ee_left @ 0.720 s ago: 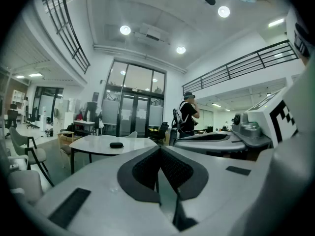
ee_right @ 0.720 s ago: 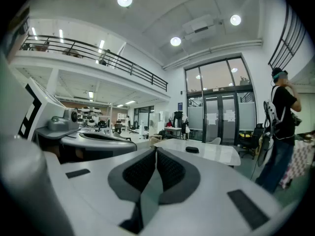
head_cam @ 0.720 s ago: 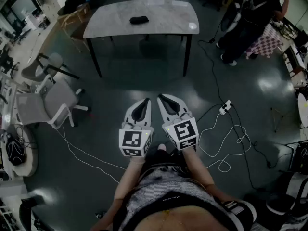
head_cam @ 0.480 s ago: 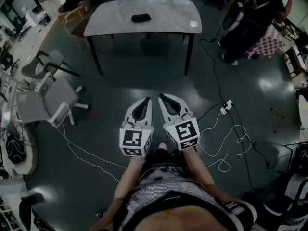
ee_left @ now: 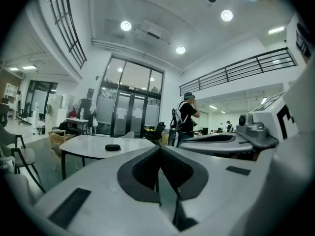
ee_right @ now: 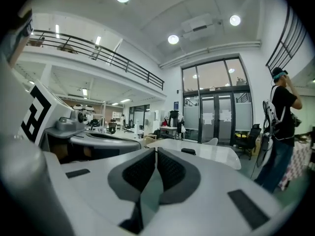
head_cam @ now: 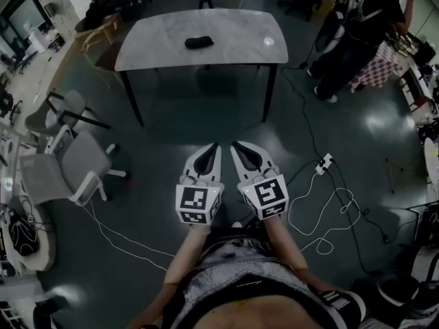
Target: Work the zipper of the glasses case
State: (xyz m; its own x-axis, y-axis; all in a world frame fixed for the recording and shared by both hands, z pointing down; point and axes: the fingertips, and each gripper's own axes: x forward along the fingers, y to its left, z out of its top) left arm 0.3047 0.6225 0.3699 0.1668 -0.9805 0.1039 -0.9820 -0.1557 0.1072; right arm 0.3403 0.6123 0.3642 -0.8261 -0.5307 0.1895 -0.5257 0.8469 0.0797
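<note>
A small black glasses case (head_cam: 198,42) lies on the far part of a pale grey table (head_cam: 158,40), well ahead of me. It also shows as a dark oval, the glasses case (ee_left: 112,147), in the left gripper view, and small as the case (ee_right: 188,151) in the right gripper view. Both grippers hang side by side over the floor, close to my body and far from the table. My left gripper (head_cam: 214,147) is shut and holds nothing. My right gripper (head_cam: 236,144) is shut and empty too.
Grey office chairs (head_cam: 68,166) stand at the left. White cables and a power strip (head_cam: 324,162) lie on the dark floor at the right. A person in black (head_cam: 357,26) stands beyond the table's right end. A glass wall (ee_left: 123,100) closes the far side.
The table and case have slid slightly nearer and lower in the head view. Both grippers stay shut, side by side, a little lower in the frame.
</note>
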